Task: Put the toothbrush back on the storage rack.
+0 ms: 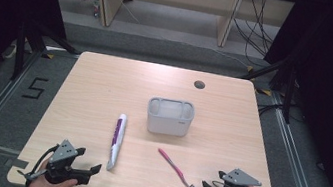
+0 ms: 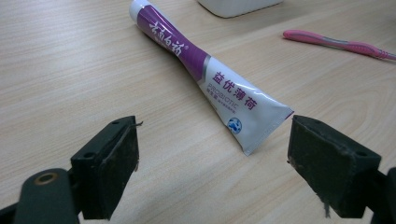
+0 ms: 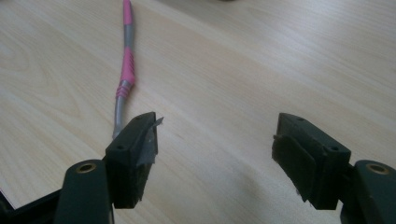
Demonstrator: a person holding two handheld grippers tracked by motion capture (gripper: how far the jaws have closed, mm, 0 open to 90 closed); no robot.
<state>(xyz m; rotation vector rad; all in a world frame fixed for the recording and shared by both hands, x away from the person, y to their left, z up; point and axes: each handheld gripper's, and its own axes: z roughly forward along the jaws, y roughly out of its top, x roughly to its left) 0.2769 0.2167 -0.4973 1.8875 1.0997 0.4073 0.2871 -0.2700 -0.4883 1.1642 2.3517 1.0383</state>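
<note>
High view sits above the near edge of the table (image 1: 107,71), looking forward and down, far enough back to take in the whole top and floor beyond. Left gripper view rides low, just off the wood, close on the tube (image 2: 210,77), with the toothbrush (image 2: 338,43) up at its right. Right gripper view, equally low, looks along that same toothbrush (image 3: 125,70). All three share the toothbrush (image 1: 178,164); high and left share the tube (image 1: 117,139).
</note>
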